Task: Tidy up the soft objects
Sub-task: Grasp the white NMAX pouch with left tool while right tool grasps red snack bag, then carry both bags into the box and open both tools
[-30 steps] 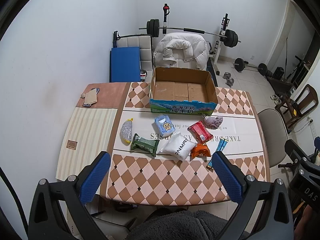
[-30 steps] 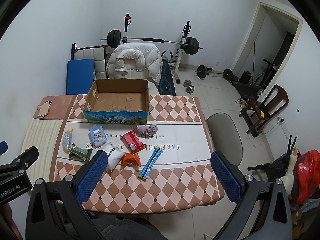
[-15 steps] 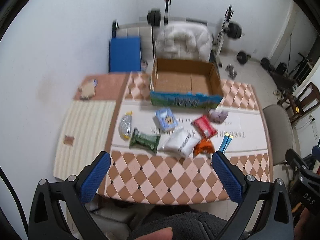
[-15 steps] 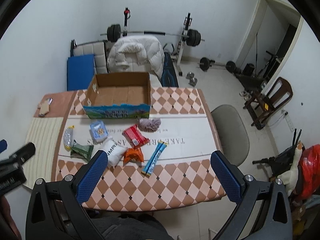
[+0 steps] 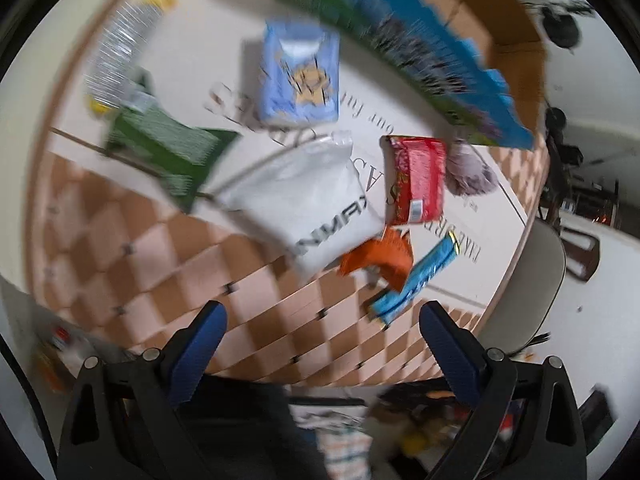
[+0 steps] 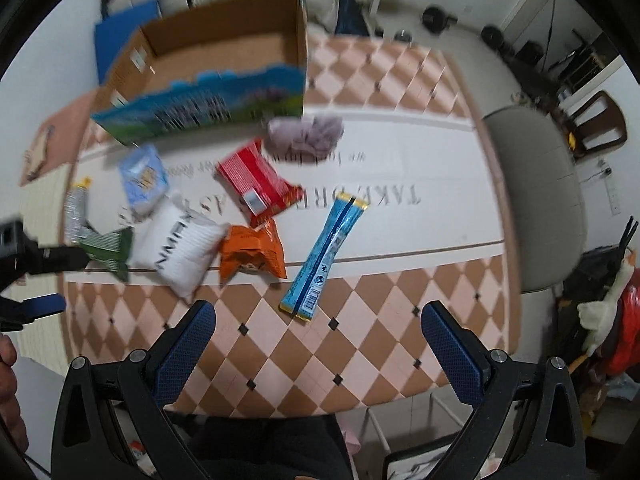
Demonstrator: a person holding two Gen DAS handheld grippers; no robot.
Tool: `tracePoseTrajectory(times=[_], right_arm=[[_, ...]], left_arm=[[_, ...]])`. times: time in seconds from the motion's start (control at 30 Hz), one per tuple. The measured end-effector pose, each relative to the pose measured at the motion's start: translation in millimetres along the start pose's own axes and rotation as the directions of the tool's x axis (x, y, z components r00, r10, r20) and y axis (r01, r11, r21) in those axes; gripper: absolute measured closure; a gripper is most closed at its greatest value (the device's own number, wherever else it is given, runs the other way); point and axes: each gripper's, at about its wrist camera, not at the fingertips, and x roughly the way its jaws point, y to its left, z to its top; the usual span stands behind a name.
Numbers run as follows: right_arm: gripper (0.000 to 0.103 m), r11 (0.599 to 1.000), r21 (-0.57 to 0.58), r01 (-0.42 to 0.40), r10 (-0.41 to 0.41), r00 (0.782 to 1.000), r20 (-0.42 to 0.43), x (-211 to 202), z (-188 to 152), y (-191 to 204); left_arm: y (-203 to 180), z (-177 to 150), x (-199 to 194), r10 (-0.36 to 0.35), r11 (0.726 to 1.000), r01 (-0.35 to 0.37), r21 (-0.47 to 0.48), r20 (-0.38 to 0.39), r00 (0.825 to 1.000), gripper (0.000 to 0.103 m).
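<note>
Several soft packs lie on the table in front of an open cardboard box point(image 6: 224, 60): a white pouch point(image 5: 308, 204), a red pack point(image 5: 416, 180), an orange pack point(image 6: 252, 256), a long blue stick pack point(image 6: 328, 248), a light blue pack point(image 5: 298, 76), a green pack point(image 5: 168, 152), a clear silver pack point(image 5: 120, 48) and a purple cloth ball point(image 6: 306, 134). My left gripper point(image 5: 322, 340) is open and empty above the table's near edge, short of the white pouch. My right gripper point(image 6: 318, 340) is open and empty, just short of the blue stick pack.
The table point(image 6: 400, 320) has a checkered cloth with a white strip. A grey chair point(image 6: 536, 200) stands at its right end. Gym gear and a white jacket are behind the box. The left gripper's body shows at the right wrist view's left edge point(image 6: 24, 256).
Both grippers have dropped down and moved in close over the table; the packs now fill the views. The left view has tilted and blurs with motion. Both stay open.
</note>
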Motion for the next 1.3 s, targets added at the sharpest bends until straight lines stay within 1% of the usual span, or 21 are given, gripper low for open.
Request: tracePoseTrajectory(times=[0.17,0.23,0.3,0.37,0.4,0.5,0.53,0.57,0.63,0.67,0.7,0.73,0.77,0.8,0.9,0.97,1.03,1.13,1.2,1.23,1.3], right_arm=[[0.0,0.999,0.02,0.03,-0.029,0.999,-0.043,55.1,13.5,1.8],[0.0,0.999,0.029,0.028,-0.027,0.998,-0.058,67.1,17.0,-0.5],[0.0,0.999,0.035,0.02,-0.018,0.998,-0.066,76.3,20.9,-4.6],[0.0,0.999,0.029,0.024,-0.021,0.996,-0.082,80.1,23.6,-6.3],[0.0,0.999,0.026,0.018,-0.016,0.996,-0.086,82.1,25.7,-7.8],[0.0,1.0,0.008,-0.002,0.003,0.994,-0.105,88.5,32.4,-12.4],[0.0,1.0,0.001,-0.016,0.016,0.994,-0.111,90.6,35.2,-13.6],[0.0,0.999,-0.007,-0.032,0.03,0.992,-0.119,93.4,39.3,-14.2],[0.0,0.997,-0.03,-0.066,0.061,0.989,-0.136,100.3,48.8,-11.7],[0.0,0.996,-0.046,-0.08,0.073,0.987,-0.143,104.6,54.0,-8.3],[0.0,0.993,-0.069,-0.097,0.086,0.984,-0.154,110.9,61.0,-3.6],[0.0,0.99,-0.089,-0.105,0.09,0.982,-0.163,117.5,67.3,2.4],[0.0,0.988,-0.106,-0.111,0.092,0.98,-0.174,124.6,73.6,8.3],[0.0,0.985,-0.125,-0.122,0.097,0.977,-0.188,134.5,81.5,15.4],[0.0,0.976,-0.169,-0.137,0.097,0.97,-0.223,160.9,100.8,35.4],[0.0,0.97,-0.188,-0.156,0.106,0.962,-0.252,178.5,111.1,48.4],[0.0,0.966,-0.181,-0.186,0.128,0.949,-0.289,195.1,118.7,57.9],[0.004,0.965,-0.166,-0.202,0.138,0.933,-0.331,211.9,124.1,64.8],[0.021,0.968,-0.19,-0.166,0.095,0.938,-0.333,217.2,124.7,66.2],[0.024,0.968,-0.194,-0.158,0.088,0.94,-0.329,215.6,124.0,64.6],[0.037,0.969,-0.186,-0.164,0.093,0.935,-0.343,210.9,118.9,58.4]], left_arm=[[-4.2,44.7,67.1,-0.041,0.984,0.014,-0.179,-0.149,0.988,0.004],[-3.7,54.8,84.5,-0.005,0.972,-0.034,-0.233,-0.166,0.986,0.004],[-5.1,58.8,95.7,0.074,0.96,-0.119,-0.252,-0.183,0.98,0.004],[-10.5,57.3,99.3,0.142,0.957,-0.181,-0.226,-0.178,0.974,0.005],[-15.1,54.4,99.7,0.18,0.96,-0.211,-0.184,-0.174,0.968,0.011],[-36.1,39.2,93.2,0.296,0.955,-0.295,0.024,-0.097,0.95,0.018],[-43.3,32.6,91.9,0.343,0.936,-0.336,0.102,-0.059,0.937,0.019],[-50.6,24.6,90.7,0.399,0.902,-0.39,0.184,-0.011,0.917,0.02],[-60.6,10.4,91.4,0.512,0.801,-0.513,0.308,0.091,0.854,0.02],[-63.2,3.6,92.4,0.564,0.737,-0.576,0.354,0.148,0.812,0.02],[-63.4,-1.1,93.2,0.589,0.698,-0.609,0.376,0.181,0.787,0.019],[-61.6,-4.8,93.3,0.599,0.683,-0.622,0.383,0.195,0.777,0.018],[-58.2,-7.7,90.5,0.591,0.693,-0.615,0.376,0.194,0.783,0.018],[-54.5,-10.3,86.1,0.573,0.718,-0.597,0.357,0.183,0.799,0.018],[-41.1,-17.7,66.8,0.466,0.831,-0.484,0.276,0.131,0.875,0.018],[-31.8,-25.2,54.0,0.398,0.886,-0.413,0.21,0.112,0.911,0.018],[-24.7,-33.3,43.0,0.359,0.913,-0.375,0.16,0.119,0.926,0.018],[-12.8,-34.3,33.8,0.328,0.935,-0.341,0.099,0.131,0.936,0.018],[-7.4,-30.9,43.0,0.318,0.941,-0.328,0.081,0.12,0.941,0.018],[-3.3,-28.8,52.7,0.316,0.942,-0.326,0.081,0.111,0.942,0.018],[-1.6,-30.8,71.0,0.324,0.939,-0.332,0.088,0.091,0.942,0.018]])
